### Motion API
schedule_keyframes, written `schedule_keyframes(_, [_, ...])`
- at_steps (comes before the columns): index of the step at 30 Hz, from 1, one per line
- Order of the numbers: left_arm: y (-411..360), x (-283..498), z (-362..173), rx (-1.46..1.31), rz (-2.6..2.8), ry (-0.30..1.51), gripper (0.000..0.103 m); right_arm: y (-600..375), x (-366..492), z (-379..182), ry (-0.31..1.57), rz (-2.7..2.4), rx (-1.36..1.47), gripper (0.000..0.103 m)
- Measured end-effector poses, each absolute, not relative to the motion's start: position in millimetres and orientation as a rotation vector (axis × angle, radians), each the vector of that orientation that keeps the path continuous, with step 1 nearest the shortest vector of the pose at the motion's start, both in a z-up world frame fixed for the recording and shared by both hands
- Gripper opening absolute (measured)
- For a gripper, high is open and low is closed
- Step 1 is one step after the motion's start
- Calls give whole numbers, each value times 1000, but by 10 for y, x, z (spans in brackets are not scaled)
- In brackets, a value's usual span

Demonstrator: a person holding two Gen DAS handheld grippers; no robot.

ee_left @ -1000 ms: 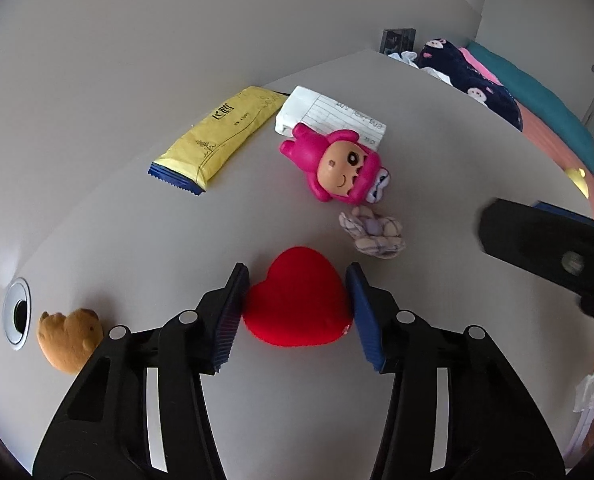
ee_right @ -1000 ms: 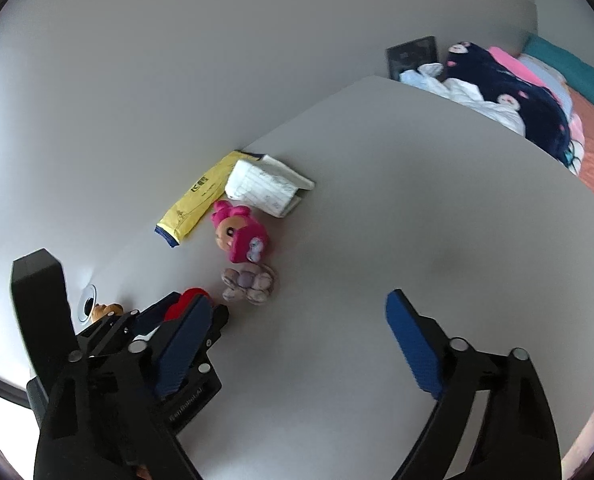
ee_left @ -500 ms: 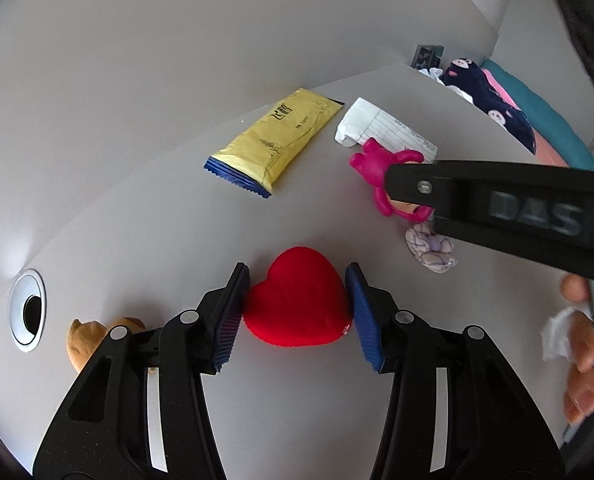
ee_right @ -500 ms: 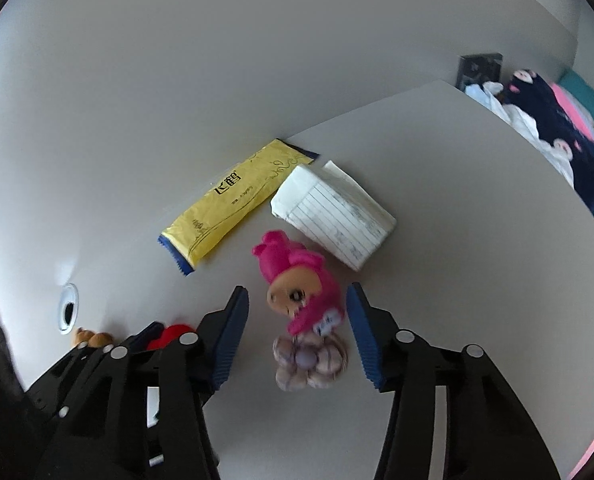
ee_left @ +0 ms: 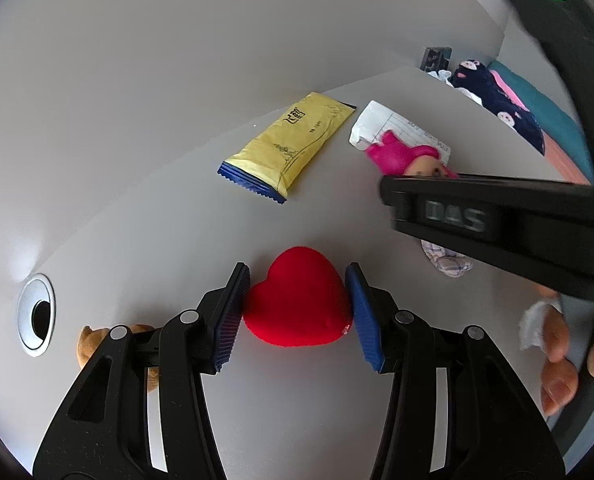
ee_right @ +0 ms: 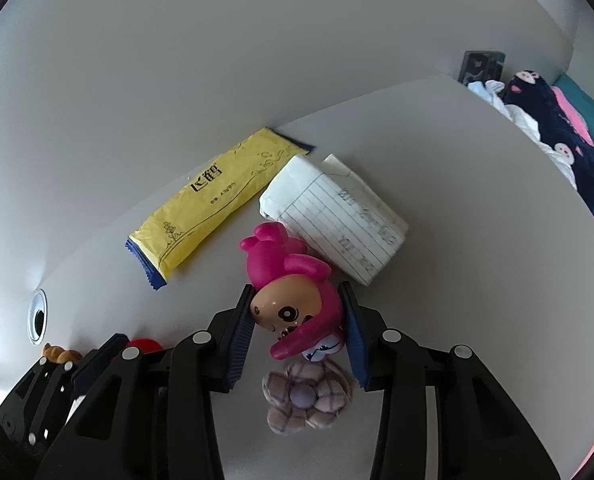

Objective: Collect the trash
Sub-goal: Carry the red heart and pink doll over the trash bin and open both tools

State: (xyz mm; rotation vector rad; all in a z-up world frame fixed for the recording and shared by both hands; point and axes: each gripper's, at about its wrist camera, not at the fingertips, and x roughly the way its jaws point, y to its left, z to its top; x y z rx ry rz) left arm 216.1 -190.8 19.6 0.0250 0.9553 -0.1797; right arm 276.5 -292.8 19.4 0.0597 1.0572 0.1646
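Now both grippers grip toys on the worktop.
Left view: left gripper (ee_left: 297,304) pinches the red heart (ee_left: 297,298) at lower centre; yellow packet (ee_left: 287,148) and paper (ee_left: 393,130) lie above it. Right view: right gripper (ee_right: 297,324) presses on the pink doll (ee_right: 293,300) at centre, packet (ee_right: 213,196) upper left, paper (ee_right: 337,216) touching the doll.

Red heart (ee_left: 299,304), pink doll (ee_right: 293,300), yellow packet (ee_right: 213,196)
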Motion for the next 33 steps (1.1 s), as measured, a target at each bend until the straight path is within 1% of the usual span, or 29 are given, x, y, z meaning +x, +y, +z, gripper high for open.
schedule_keyframes(12, [-2044,2049,268,55,-203,941,49,-3273,2263,590,1032,143,101,43])
schedule_keyframes(22, [-2424,1501,741,107,-276,861,49,-3549,1603,914,966,141,170,43])
schedule_keyframes(33, [-2919,745,918,155,-354,835,49,-4099,632,1063,904,118,244,43])
